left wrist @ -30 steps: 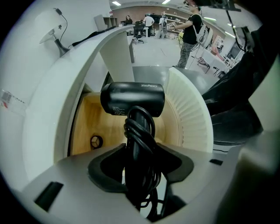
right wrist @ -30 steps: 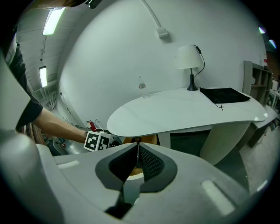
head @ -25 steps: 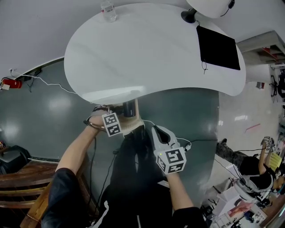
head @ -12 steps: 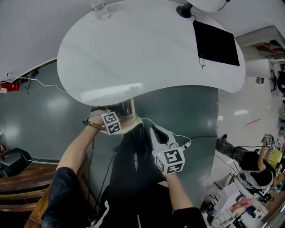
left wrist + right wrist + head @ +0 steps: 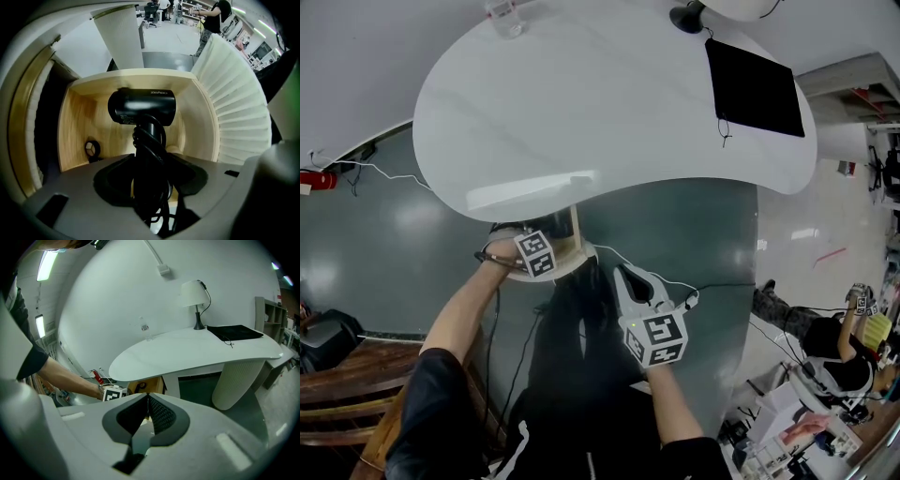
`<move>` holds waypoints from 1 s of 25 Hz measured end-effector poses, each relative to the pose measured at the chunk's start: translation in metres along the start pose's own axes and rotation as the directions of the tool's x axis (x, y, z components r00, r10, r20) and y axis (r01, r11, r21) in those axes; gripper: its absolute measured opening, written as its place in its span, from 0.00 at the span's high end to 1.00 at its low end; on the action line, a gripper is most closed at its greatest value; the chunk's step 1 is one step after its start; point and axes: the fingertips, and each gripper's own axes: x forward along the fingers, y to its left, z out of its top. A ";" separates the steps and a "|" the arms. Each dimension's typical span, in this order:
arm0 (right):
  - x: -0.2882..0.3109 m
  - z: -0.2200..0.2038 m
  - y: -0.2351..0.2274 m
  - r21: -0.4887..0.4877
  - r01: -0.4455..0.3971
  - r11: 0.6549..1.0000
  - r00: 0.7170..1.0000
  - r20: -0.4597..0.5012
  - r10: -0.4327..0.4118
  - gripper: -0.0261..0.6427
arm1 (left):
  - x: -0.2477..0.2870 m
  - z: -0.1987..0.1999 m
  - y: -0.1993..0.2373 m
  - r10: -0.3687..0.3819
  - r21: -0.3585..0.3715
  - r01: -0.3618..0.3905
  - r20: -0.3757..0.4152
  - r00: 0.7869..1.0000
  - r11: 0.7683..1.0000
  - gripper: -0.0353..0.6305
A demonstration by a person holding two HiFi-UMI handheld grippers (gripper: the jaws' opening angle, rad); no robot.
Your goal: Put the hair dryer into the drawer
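My left tongs (image 5: 150,174) clamp the black hair dryer (image 5: 142,107) by its handle, aiming it into the wooden drawer (image 5: 77,123); my right tongs (image 5: 146,409) rest closed, empty.

Black sleeves (image 5: 431,403); left gripper (image 5: 150,185) and right gripper (image 5: 146,409) carry black-and-white marker cubes (image 5: 657,339).

Bright, even indoor light fills the head view. The white tabletop (image 5: 609,94) carries a glare band near its 7 o'clock edge, and the dark floor (image 5: 394,234) at 9 o'clock mirrors soft ceiling lights. Fisheye bending curves all edges. In the left gripper view the drawer (image 5: 79,122) glows warm, the hair dryer (image 5: 143,107) bears a pale sheen, and the corners go black. In the right gripper view a tube light (image 5: 46,266) burns at 10 o'clock, and the near foreground is blurred.
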 end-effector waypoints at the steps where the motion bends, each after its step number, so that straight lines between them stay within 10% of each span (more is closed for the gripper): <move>1: 0.000 0.000 -0.001 0.001 0.000 1.000 1.000 -0.001 0.000 0.95 | 0.001 0.000 0.000 0.001 -0.002 -0.001 -0.004 1.000 1.000 0.63; 25: 0.005 -0.007 0.005 0.007 -0.007 1.000 1.000 -0.016 0.007 0.95 | 0.007 0.001 -0.001 0.008 0.005 -0.008 0.014 1.000 1.000 0.63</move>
